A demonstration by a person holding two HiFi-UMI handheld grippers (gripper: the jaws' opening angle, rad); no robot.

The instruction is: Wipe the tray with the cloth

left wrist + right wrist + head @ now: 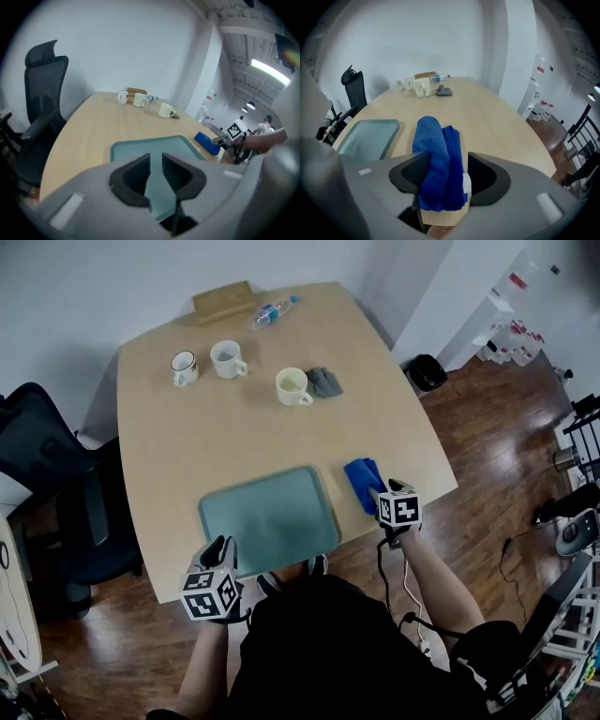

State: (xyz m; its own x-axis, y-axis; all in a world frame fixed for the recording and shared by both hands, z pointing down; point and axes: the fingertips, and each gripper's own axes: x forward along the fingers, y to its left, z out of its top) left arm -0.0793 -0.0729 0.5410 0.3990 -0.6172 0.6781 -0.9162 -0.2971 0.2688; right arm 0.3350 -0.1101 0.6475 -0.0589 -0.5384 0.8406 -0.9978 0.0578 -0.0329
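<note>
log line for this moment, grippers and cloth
left gripper: open, at near corner of tray | right gripper: open, blue cloth between fingers, lying on table

No legible txt, nos. or brand anywhere; L marker cube [210,594] & R marker cube [399,509]: b/w square patterns only, no chars; bottle [273,311] at far edge of table [187,465]: label too small to read; dark-rimmed mug [184,367] nr far-left corner: dark marks on side, can't tell if txt; cloth [438,159] nr right edge: white tag [467,183], nothing readable on it; white shelf unit [506,329] off the table: red labels, too small.
</note>
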